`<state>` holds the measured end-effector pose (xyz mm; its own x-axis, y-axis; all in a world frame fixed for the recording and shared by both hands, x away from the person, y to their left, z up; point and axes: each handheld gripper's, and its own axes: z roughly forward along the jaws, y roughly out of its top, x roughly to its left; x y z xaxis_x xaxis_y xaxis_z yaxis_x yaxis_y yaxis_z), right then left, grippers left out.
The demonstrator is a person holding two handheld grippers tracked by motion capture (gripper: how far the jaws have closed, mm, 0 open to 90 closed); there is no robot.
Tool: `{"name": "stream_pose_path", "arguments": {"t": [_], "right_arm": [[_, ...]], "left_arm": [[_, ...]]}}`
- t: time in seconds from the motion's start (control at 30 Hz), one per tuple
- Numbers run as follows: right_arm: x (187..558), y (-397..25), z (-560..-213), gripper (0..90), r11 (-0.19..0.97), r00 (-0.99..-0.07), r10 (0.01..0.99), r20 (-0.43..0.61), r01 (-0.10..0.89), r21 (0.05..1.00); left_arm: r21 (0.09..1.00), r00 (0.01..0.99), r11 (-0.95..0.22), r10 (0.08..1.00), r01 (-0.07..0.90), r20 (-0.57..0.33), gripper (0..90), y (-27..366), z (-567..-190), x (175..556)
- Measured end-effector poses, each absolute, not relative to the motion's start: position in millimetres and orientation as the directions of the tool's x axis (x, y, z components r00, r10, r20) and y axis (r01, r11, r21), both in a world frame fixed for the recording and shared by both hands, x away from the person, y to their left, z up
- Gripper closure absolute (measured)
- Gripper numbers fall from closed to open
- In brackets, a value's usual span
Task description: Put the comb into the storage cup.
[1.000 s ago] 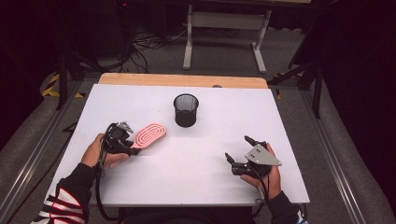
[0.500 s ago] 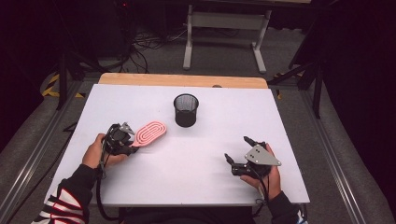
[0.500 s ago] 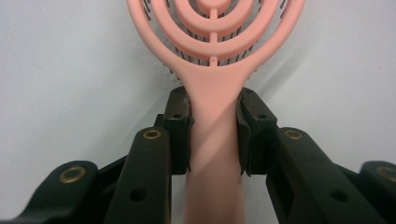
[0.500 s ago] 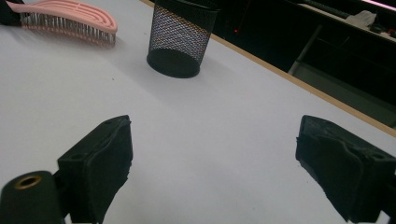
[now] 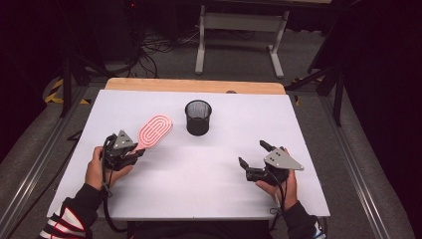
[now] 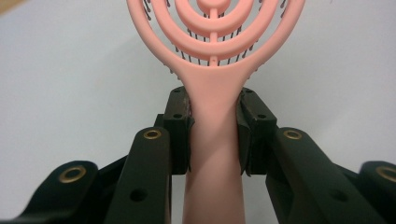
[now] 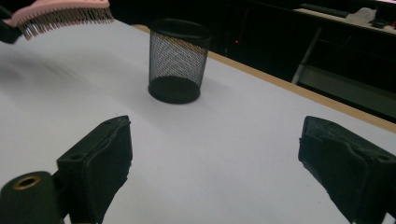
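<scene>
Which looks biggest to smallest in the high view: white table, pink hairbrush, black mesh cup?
1. white table, by far the largest.
2. pink hairbrush, handle clamped in the left gripper.
3. black mesh cup, close to the brush head; that ranking is unsure.

Bright white table [image 5: 209, 164], dark surroundings, soft focus.

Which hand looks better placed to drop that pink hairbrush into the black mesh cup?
Left. The left gripper already clamps the pink plastic hairbrush near the black mesh cup; the right gripper is open, holding nothing.
</scene>
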<state>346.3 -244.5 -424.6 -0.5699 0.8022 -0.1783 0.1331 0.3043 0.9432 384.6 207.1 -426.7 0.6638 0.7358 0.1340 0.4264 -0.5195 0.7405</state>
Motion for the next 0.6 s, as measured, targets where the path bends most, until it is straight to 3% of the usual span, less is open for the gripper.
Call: {"name": "stream_pose_path", "arguments": {"t": [0.3,0.6], "right_arm": [[362.7,-195.1,-405.0,7.0,0.264,-0.654,0.75,-0.097,0.161,0.951],[377.2,-155.5,-399.0,7.4,0.215,-0.711,0.703,-0.003,0.208,0.954]], "left_arm": [[0.817,0.665,-0.487,0.725,0.308,0.181,69.8,198.4,-424.8,365.6],[0.848,0.643,-0.464,0.737,0.257,0.208,69.8,186.5,-427.6,356.4]]}}
